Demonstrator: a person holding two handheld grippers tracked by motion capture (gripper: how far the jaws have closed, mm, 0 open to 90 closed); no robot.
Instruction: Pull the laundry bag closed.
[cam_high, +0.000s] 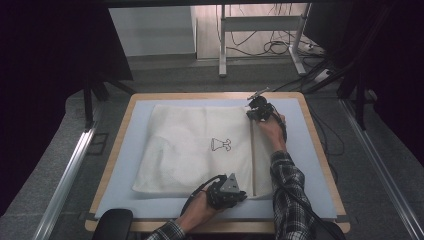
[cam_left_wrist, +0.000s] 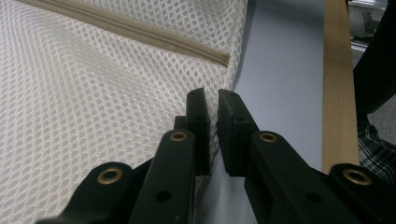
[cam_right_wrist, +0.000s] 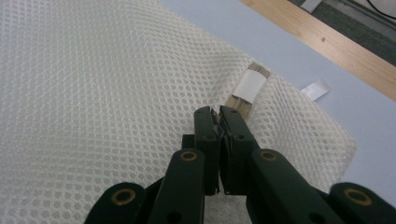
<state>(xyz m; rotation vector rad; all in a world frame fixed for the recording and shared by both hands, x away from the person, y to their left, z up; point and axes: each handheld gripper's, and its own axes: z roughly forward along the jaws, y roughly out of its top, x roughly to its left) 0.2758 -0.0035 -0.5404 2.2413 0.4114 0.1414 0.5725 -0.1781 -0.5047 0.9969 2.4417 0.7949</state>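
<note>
A white mesh bag (cam_high: 190, 150) lies flat on a pale blue mat (cam_high: 300, 150), with a small black print (cam_high: 221, 145) at its middle. A beige zipper (cam_high: 253, 155) runs along its right side. At the bag's near edge, by the zipper's near end (cam_left_wrist: 140, 35), my left gripper (cam_high: 242, 194) is shut, and the mesh edge (cam_left_wrist: 93, 93) is pinched between its jaws (cam_left_wrist: 212, 95). My right gripper (cam_high: 253, 114) is at the zipper's far end, shut on the small metal zipper pull (cam_right_wrist: 215, 116), just short of a beige tab with a white label (cam_right_wrist: 252, 86).
The mat covers a wooden table whose rim (cam_high: 325, 165) shows on the right. A small white tag (cam_right_wrist: 315, 88) lies on the mat past the bag's corner. Beyond the table stand a desk frame (cam_high: 222, 45) and floor cables (cam_high: 280, 47).
</note>
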